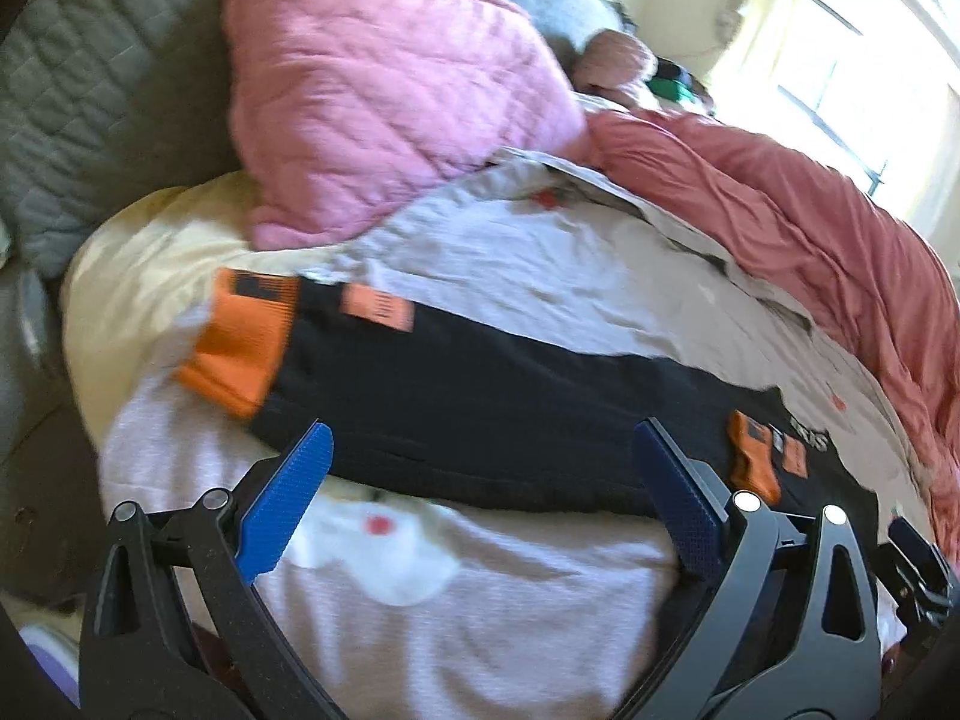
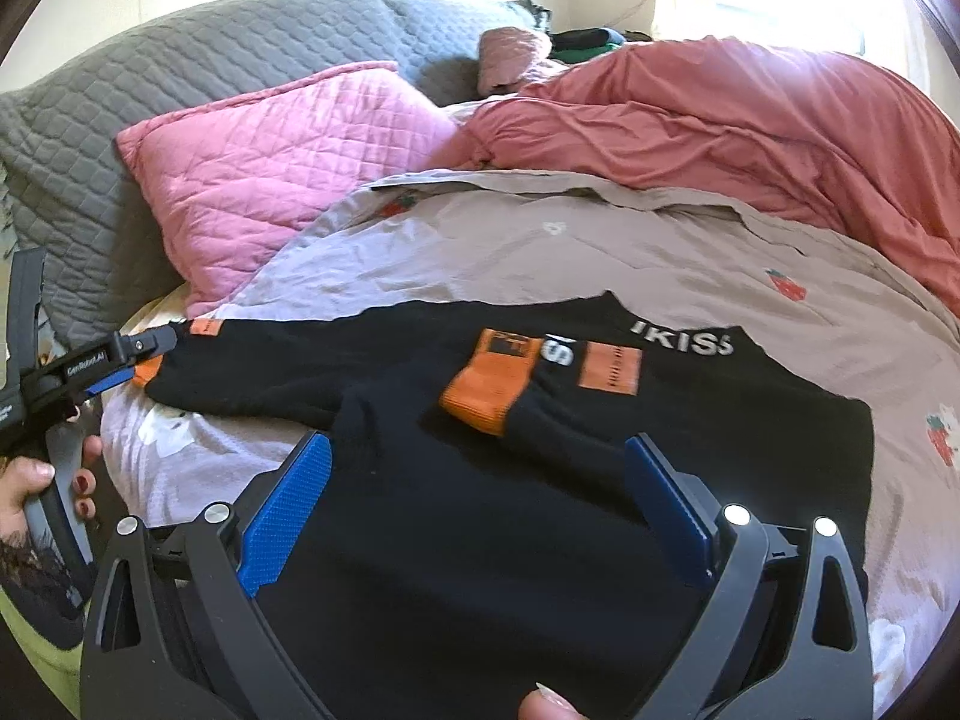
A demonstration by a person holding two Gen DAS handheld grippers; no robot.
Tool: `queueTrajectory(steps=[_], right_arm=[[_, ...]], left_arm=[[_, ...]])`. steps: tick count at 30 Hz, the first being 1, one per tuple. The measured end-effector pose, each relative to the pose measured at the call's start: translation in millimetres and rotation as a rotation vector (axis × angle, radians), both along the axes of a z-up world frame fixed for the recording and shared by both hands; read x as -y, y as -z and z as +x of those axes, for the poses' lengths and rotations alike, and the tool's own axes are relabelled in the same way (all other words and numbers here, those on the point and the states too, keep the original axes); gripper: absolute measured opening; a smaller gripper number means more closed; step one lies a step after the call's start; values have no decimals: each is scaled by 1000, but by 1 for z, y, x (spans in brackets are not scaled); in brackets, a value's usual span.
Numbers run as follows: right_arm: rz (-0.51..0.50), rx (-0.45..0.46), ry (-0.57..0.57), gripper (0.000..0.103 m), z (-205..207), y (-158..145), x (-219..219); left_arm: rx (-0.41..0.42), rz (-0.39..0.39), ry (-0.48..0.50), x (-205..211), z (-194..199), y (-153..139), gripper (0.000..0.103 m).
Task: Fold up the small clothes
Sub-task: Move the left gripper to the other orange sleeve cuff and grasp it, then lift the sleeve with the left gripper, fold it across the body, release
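Observation:
A black sweater (image 2: pixel 690 420) with orange cuffs and white lettering lies flat on the bed. One sleeve is folded over its body, with an orange cuff (image 2: pixel 489 393) on the chest. The other sleeve (image 1: pixel 480 396) stretches out to the left, ending in an orange cuff (image 1: pixel 240 348). My left gripper (image 1: pixel 483 480) is open and hovers over the near edge of that sleeve. It also shows in the right wrist view (image 2: pixel 129 369), next to the sleeve's cuff. My right gripper (image 2: pixel 480 492) is open above the sweater's lower body.
The bed has a pale sheet (image 2: pixel 540 258) printed with strawberries. A pink quilted pillow (image 2: pixel 288 168) and a grey quilted headboard cover (image 2: pixel 180 60) lie at the back left. A rumpled salmon blanket (image 2: pixel 750 126) fills the back right. A bright window (image 1: pixel 840 60) is beyond.

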State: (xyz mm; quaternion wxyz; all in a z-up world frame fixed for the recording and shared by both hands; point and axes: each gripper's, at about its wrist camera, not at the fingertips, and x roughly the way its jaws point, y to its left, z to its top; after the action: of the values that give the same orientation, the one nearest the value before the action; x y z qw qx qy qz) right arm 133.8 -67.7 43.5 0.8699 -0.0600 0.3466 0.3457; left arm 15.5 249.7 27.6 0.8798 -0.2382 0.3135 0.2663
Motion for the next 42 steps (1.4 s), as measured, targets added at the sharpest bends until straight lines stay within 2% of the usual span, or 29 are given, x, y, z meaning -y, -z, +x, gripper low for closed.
queueTrajectory(steps=[7, 18, 20, 21, 25, 30, 36, 37, 38, 39, 40, 42], right_arm=[[-6, 7, -47, 97, -5, -2, -28], [-38, 15, -155, 97, -19, 6, -83], [-39, 16, -172, 97, -21, 7, -91], [-36, 16, -181, 97, -22, 8, -96], [-21, 2, -206, 97, -26, 11, -108], [-21, -27, -207, 97, -28, 21, -106], [-11, -60, -166, 97, -21, 28, -90], [-8, -63, -161, 97, -20, 29, -89], [-5, -68, -156, 97, -19, 29, -87], [-1, -71, -147, 97, -18, 29, -83], [2, -73, -141, 97, -17, 29, -81], [7, -80, -129, 97, -16, 30, -76]], left_arm=[[30, -51, -114, -42, -33, 1, 93], [69, -168, -207, -81, -58, 23, 93], [81, -190, -219, -85, -59, 28, 81], [91, -201, -220, -87, -59, 31, 79], [160, -263, -206, -93, -57, 45, 54], [176, -275, -215, -97, -49, 57, 50], [243, -301, -251, -110, -45, 65, 50], [238, -292, -254, -110, -42, 67, 42], [220, -278, -264, -110, -41, 68, 23], [202, -264, -276, -110, -40, 69, 12], [186, -252, -288, -110, -40, 70, 6], [209, -276, -291, -113, -43, 73, 6]])
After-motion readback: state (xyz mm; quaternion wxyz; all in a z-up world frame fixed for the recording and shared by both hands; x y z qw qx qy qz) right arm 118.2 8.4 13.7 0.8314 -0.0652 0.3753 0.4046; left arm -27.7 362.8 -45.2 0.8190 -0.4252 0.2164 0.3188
